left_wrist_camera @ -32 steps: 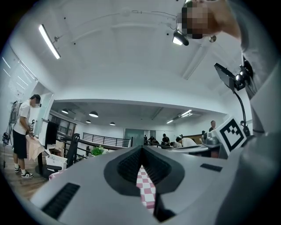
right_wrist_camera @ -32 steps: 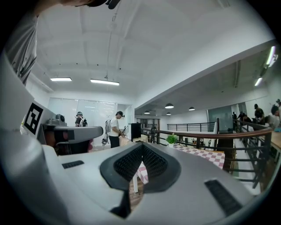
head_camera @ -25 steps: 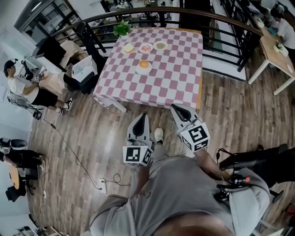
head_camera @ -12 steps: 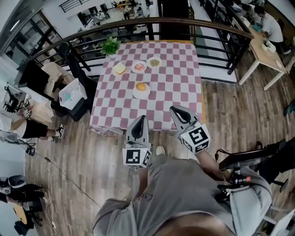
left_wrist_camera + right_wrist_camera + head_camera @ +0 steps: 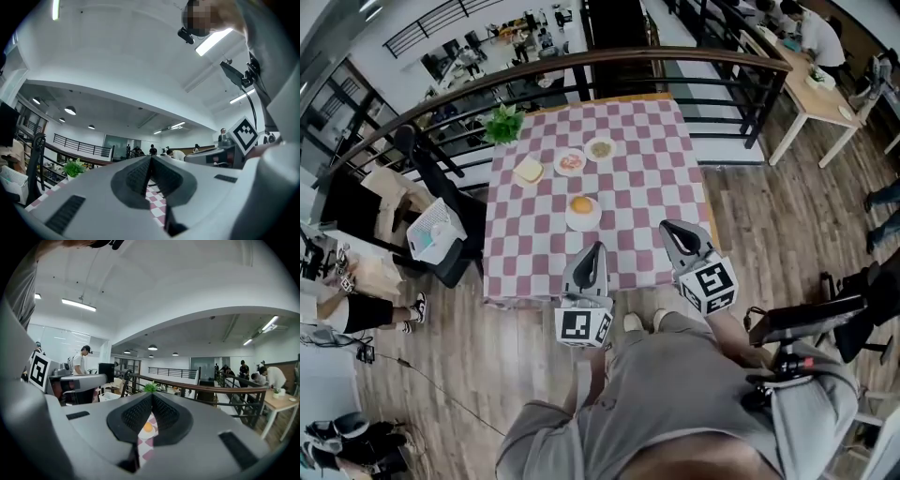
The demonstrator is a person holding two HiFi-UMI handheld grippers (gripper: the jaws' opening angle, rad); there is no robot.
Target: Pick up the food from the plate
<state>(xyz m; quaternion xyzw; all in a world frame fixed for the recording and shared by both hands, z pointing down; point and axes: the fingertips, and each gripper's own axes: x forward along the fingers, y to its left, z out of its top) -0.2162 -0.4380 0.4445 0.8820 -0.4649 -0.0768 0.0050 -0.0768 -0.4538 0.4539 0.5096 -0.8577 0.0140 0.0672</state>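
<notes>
Food (image 5: 580, 202), a round golden piece, sits on a white plate (image 5: 592, 222) near the middle of the table, a little left of centre and towards your side. It is untouched, with both of your grippers well short of it.

The wood floor (image 5: 769, 225) fills most of the head view. On it stands the table (image 5: 656, 178), under a pink and white checked cloth. A dark curved railing (image 5: 581, 67) runs behind its far edge, and a pale side table (image 5: 811, 89) stands far right beyond the railing.

Your left gripper (image 5: 597, 247) hangs over the table's near edge, with the food beyond it and slightly to its left. In the left gripper view its jaws are pressed together at the tip (image 5: 151, 159), holding nothing; only checked cloth shows under them.

Your right gripper (image 5: 667, 228) is over the near right part of the table, to the right of the plate. Its jaws are also closed on themselves (image 5: 152, 397), empty. Through the narrow slit below the tips, the right gripper view shows the food (image 5: 147, 427) on its plate (image 5: 151, 432), far ahead.

Three more plates (image 5: 571, 162) lie in a row at the far left of the table. A small green plant (image 5: 502, 123) stands at the far left corner.
</notes>
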